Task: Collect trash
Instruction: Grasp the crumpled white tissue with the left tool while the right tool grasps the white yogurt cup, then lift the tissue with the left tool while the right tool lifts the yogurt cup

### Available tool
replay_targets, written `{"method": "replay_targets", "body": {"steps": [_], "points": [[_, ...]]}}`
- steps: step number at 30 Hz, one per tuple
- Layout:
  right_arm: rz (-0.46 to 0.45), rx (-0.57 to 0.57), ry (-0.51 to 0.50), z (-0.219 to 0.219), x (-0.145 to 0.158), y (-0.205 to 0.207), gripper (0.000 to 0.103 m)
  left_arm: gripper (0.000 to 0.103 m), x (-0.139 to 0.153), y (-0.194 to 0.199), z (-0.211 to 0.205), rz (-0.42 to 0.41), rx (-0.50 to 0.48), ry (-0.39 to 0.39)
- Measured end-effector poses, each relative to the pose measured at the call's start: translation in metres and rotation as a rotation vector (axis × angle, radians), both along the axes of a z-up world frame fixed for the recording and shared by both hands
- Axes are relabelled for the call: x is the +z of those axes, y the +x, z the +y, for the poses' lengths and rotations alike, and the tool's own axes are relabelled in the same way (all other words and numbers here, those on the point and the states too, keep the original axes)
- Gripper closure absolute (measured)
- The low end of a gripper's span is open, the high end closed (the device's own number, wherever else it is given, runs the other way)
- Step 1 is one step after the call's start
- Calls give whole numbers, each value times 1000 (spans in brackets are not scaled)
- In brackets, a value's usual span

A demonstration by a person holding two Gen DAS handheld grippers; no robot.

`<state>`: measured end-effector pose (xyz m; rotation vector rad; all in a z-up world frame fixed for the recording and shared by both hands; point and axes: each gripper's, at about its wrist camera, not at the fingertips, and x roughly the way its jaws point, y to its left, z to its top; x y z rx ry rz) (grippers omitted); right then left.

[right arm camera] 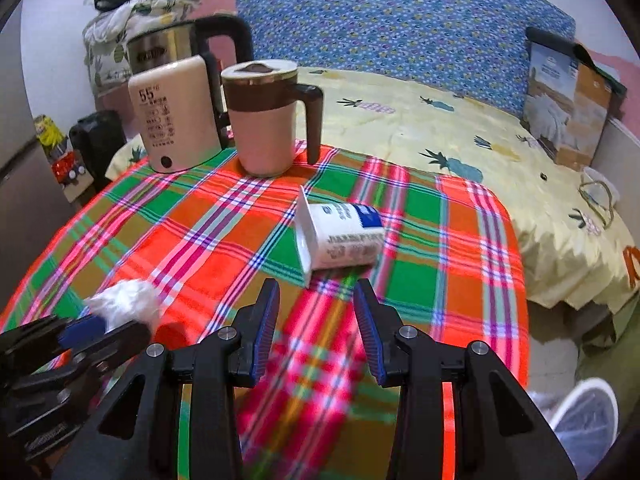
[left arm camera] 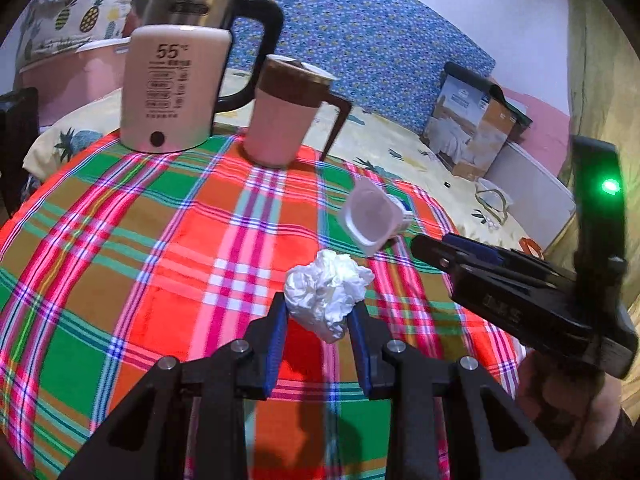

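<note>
A crumpled white tissue [left arm camera: 326, 293] lies on the plaid tablecloth [left arm camera: 160, 260]. My left gripper [left arm camera: 322, 308] has its blue pads on both sides of the tissue, closed against it. A white plastic cup [right arm camera: 340, 236] with a blue label lies on its side, mouth to the left; it also shows in the left wrist view [left arm camera: 372, 220]. My right gripper [right arm camera: 316, 292] is open and empty, just short of the cup, and shows in the left wrist view [left arm camera: 452, 250]. In the right wrist view the left gripper [right arm camera: 84, 332] and tissue [right arm camera: 124, 304] are at the lower left.
A cream kettle marked 55 [left arm camera: 174, 88] and a pink mug with a brown lid [left arm camera: 284, 112] stand at the table's far side. A bed with a yellow sheet [right arm camera: 440, 132] lies behind, with a box [right arm camera: 568, 108] on it. A white basket [right arm camera: 588, 420] is on the floor at the lower right.
</note>
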<state>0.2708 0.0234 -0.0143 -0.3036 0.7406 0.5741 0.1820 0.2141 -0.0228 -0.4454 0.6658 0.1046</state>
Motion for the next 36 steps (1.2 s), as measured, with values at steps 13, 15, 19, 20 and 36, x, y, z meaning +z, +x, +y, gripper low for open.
{"method": "replay_targets", "body": {"steps": [13,15,19,20,36], "points": [[-43,-44,-101,27,-13,30,68,72,-10,-1,15,17,15,-39],[-39,-55,-91,24,-13,31,86,72,-11,0,15,21,14,-39],[-15,-72,-46,11,-9,30,95,72,-14,2,13,31,6,-37],[-17,-73,-39,7,-7,29,95,72,-16,2,12,34,4,-35],[-27,-60,60,-29,10,-1,98,72,-12,0,-6,36,-26,-5]]}}
